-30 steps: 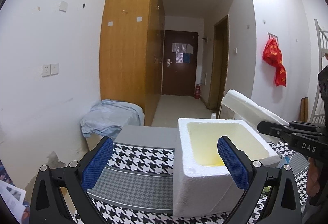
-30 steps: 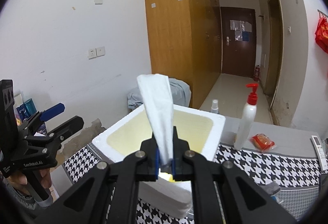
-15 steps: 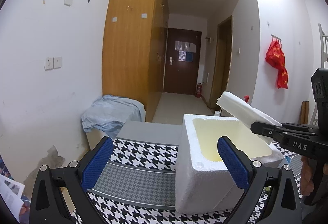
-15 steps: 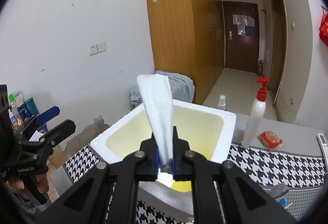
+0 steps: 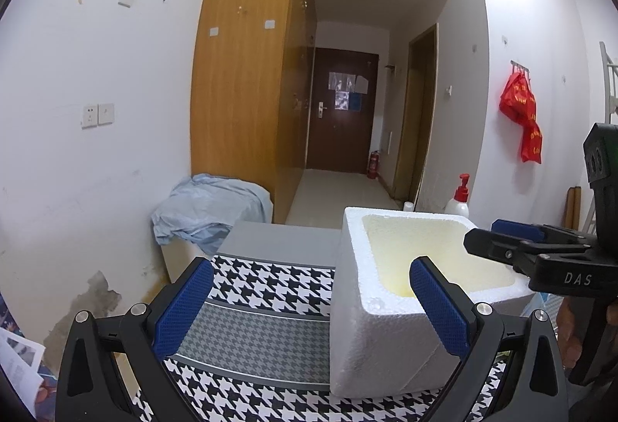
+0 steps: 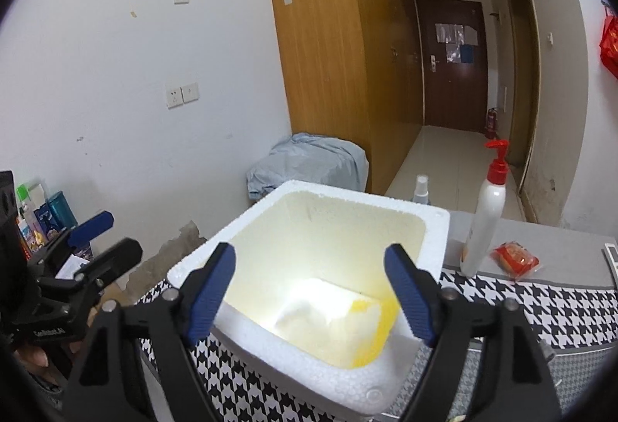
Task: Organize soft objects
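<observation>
A white foam box [image 6: 432, 229] with a yellowish inside stands on the houndstooth table cloth; it also shows in the left wrist view [image 5: 386, 341]. A white soft pack [image 6: 309, 310] lies on the box floor beside something yellow [image 6: 370, 321]. My right gripper [image 6: 313, 290] is open and empty above the box's near rim; it appears at the right of the left wrist view [image 5: 502, 236]. My left gripper [image 5: 313, 306] is open and empty, just left of the box, over the cloth [image 5: 251, 325].
A white pump bottle with a red top [image 6: 486, 217], a small spray bottle [image 6: 421, 188] and a red snack packet [image 6: 515, 260] stand right of the box. A blue-grey cloth heap [image 5: 208, 205] lies by the wardrobe. Small boxes and bottles [image 6: 42, 217] stand at far left.
My right gripper opened and let go of the white pack, which now lies inside the foam box. My left gripper stayed open beside the box.
</observation>
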A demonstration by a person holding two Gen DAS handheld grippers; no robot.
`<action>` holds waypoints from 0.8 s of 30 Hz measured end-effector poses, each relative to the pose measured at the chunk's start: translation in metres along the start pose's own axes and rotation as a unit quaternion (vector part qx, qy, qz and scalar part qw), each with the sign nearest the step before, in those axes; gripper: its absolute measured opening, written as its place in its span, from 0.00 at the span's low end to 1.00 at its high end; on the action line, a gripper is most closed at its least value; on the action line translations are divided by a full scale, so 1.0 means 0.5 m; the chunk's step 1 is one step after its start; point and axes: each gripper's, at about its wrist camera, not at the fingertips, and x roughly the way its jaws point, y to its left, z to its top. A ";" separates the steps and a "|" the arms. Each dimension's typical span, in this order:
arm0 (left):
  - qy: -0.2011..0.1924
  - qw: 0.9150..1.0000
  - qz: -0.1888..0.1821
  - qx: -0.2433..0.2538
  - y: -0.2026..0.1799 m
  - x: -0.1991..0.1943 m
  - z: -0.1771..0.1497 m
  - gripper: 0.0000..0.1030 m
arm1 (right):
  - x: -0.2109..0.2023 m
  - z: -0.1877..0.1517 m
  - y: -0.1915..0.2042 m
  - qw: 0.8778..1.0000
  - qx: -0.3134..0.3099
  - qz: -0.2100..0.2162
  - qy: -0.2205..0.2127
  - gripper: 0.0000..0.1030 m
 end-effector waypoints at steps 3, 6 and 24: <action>0.000 1.000 0.000 0.000 0.000 0.001 0.001 0.99 | -0.001 0.001 0.001 1.000 0.000 -0.003 0.000 0.81; -0.001 1.000 0.001 -0.002 0.000 0.001 0.002 0.99 | -0.005 0.000 0.004 1.000 -0.002 -0.003 0.001 0.81; -0.015 1.000 0.004 0.008 -0.041 -0.051 0.005 0.99 | -0.072 -0.001 0.007 0.999 -0.006 -0.003 -0.031 1.00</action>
